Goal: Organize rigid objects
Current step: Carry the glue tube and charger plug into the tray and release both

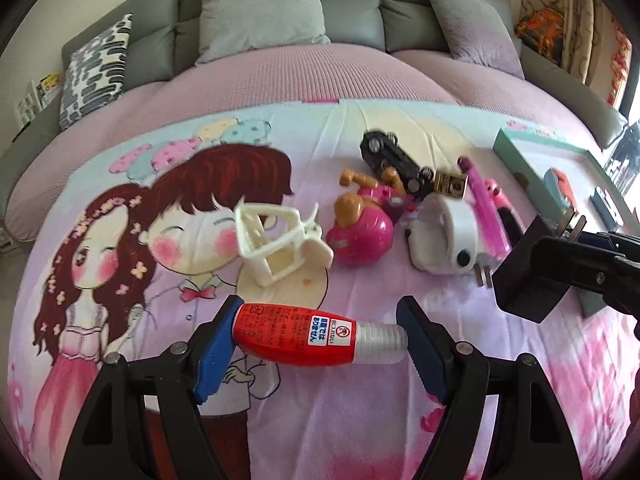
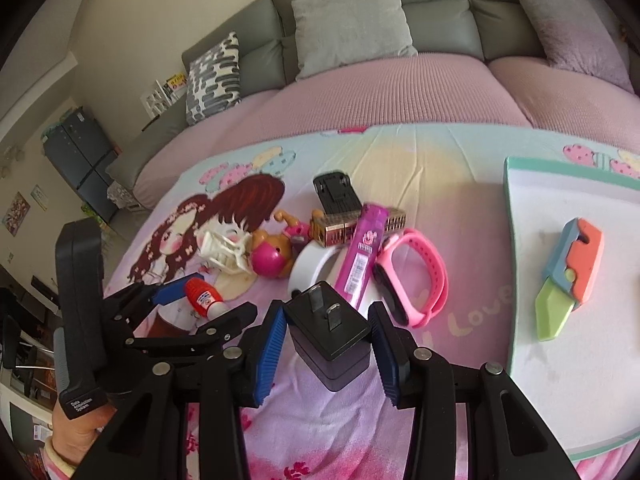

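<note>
Red glue bottle (image 1: 298, 334) crosswise, clear cap rightward

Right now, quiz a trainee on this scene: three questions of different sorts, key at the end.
1. True or false: the left gripper holds the red glue bottle by its two ends.
2. What does the right gripper hold? A pink watch; B black plug adapter; C white tape roll.
3. Name the toy lying in the tray.

Key: 1 true; 2 B; 3 the toy knife.
</note>
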### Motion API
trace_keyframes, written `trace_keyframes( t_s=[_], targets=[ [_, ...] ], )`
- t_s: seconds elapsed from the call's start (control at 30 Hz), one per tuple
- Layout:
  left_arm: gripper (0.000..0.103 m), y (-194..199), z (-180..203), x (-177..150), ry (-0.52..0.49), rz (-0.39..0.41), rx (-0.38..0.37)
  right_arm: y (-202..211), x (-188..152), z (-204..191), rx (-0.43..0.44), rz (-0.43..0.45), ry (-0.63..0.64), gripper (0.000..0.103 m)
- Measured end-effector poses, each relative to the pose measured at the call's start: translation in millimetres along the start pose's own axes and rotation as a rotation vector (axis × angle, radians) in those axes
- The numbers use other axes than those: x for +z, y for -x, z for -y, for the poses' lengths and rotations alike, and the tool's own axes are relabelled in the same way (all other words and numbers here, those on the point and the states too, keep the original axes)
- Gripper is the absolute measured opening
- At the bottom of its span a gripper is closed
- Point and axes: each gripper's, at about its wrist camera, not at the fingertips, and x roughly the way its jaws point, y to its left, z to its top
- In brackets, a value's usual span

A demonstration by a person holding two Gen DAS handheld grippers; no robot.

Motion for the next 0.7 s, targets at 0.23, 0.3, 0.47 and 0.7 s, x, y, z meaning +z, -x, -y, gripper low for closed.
trace_keyframes(
  t_s=[0.23, 0.3, 0.47, 0.7],
  targets=[
    [0.079, 50.0, 20.7, 33.0, 0.013, 0.128, 0.03, 48.0, 13.8, 10.8, -0.012, 0.136, -0.033, 0.045],
    [0.079, 58.2, 30.6, 44.0, 0.027, 0.152, 0.034, 61.5, 17.0, 19.2, -0.028, 0.173, -0.053, 0.045],
    [0.079, 64.8, 64.7, 64.4, 0.023, 0.181, 0.031, 86.5, 22.1, 49.9, -0.098, 0.227, -0.122, 0.045],
    [0.079, 68.3, 124.1, 86.2, -0.029, 0.202, -0.038, 117.3, 20.9, 97.0, -0.235, 0.27, -0.23, 0.045]
  ],
)
